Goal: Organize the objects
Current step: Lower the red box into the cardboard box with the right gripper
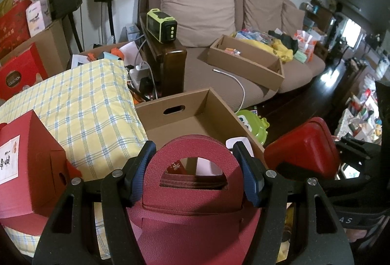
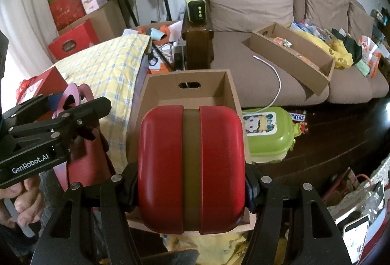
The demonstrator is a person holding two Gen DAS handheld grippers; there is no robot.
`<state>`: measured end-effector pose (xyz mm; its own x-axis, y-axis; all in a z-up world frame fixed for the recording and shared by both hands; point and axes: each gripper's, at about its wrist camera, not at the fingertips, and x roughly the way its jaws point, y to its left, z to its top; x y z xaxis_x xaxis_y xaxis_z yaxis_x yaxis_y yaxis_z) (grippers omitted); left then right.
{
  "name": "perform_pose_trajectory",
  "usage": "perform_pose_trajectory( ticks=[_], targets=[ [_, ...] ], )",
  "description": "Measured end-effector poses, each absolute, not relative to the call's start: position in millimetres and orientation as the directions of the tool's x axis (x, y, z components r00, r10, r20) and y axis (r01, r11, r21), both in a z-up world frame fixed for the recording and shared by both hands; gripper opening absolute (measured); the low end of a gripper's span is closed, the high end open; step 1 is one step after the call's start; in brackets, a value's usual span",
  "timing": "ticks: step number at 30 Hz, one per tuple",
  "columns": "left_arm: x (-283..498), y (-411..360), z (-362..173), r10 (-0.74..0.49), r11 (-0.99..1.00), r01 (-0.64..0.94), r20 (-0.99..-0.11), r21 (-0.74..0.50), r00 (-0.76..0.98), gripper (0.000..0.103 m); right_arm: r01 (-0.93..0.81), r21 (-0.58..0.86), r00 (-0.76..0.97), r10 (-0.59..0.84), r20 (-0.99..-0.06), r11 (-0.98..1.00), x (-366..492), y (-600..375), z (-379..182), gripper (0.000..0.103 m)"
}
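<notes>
My left gripper [image 1: 193, 172] is shut on the handle of a dark red gift bag [image 1: 192, 194], held just in front of an open cardboard box [image 1: 192, 104]. My right gripper [image 2: 191, 182] is shut on a red rounded case [image 2: 191, 167] with an olive band, held over the near edge of the same box [image 2: 187, 84]. The case also shows at the right of the left wrist view [image 1: 302, 147]. The left gripper and bag handle [image 2: 70, 96] show at the left of the right wrist view. The box's inside looks empty where it is visible.
A yellow checked pillow [image 1: 80, 104] lies left of the box, with a red box [image 1: 26, 165] on it. A green lunch box [image 2: 268, 133] sits on the floor right of the box. A brown sofa [image 1: 219, 62] behind carries a long cardboard tray [image 1: 246, 60] and bags.
</notes>
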<state>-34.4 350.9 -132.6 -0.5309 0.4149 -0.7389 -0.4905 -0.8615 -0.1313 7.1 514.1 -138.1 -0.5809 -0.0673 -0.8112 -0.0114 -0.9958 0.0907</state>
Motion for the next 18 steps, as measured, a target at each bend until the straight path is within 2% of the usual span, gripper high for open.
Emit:
perform_pose_trajectory(
  ticks=[18],
  targets=[
    [-33.8, 351.2, -132.7, 0.415, -0.860, -0.494, -0.740, -0.129, -0.529, 0.062, 0.002, 0.090, -0.537, -0.076, -0.840, -0.996, 1.6, 510.1, -152.1, 0.064]
  ],
)
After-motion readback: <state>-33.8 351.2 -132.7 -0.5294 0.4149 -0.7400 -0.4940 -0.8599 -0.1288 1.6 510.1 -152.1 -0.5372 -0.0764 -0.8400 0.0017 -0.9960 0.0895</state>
